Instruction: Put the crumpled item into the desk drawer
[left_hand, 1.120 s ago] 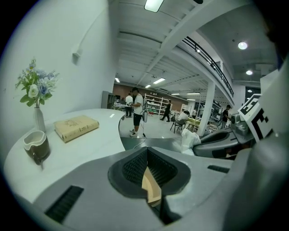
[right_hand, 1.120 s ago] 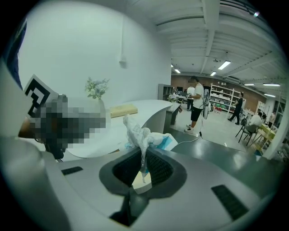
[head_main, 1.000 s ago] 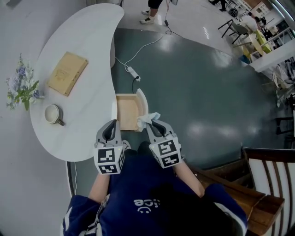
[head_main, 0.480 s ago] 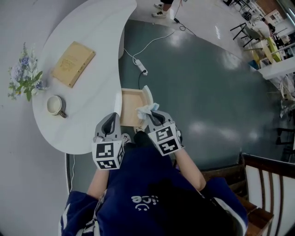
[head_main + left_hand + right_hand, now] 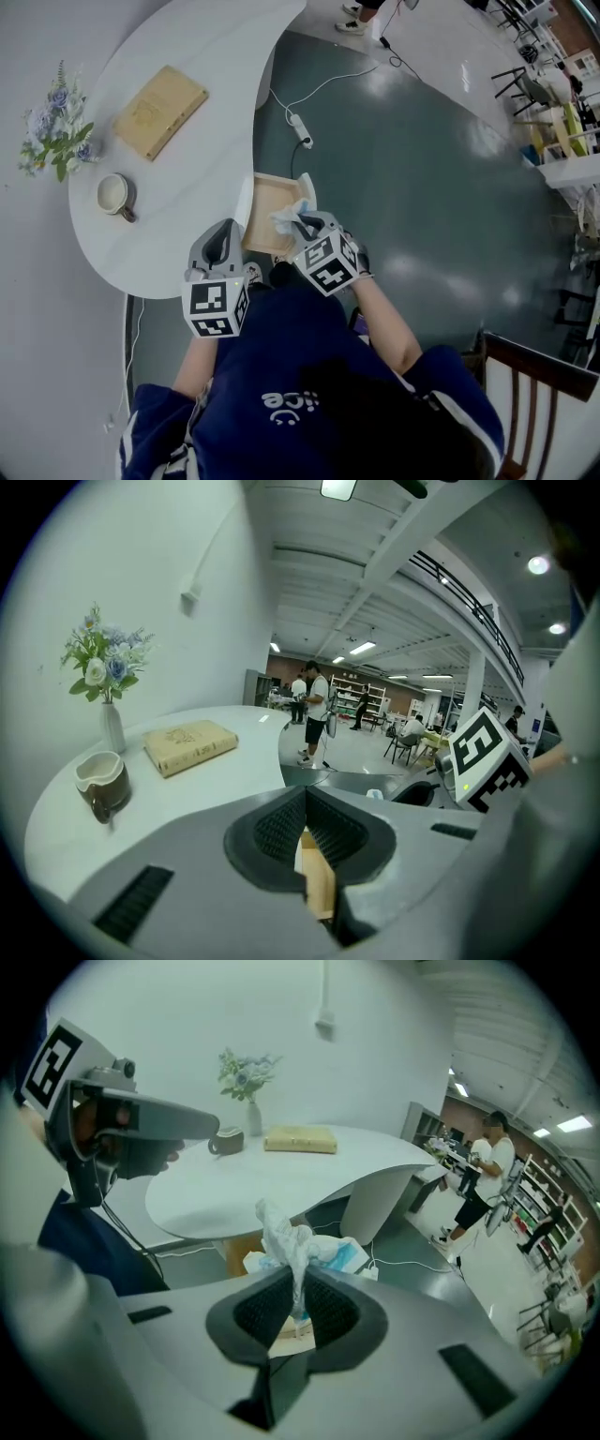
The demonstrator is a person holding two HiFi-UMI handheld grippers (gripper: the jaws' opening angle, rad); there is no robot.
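One step pending: right gripper point(image 5: 298, 1290) pinches crumpled item point(image 5: 287, 1239) over open drawer point(image 5: 266, 204); left gripper point(image 5: 306, 801) clenched, empty. Next, likely: lower, release inside.

Both grey: left gripper point(image 5: 223, 234), right gripper point(image 5: 305, 225); black ribbed pads point(image 5: 255, 1312), black-white marker cubes point(image 5: 214, 310). Navy short-sleeve shirt point(image 5: 281, 412), white print on its chest.

Head view overhead, gripper views share desk point(image 5: 187, 211)
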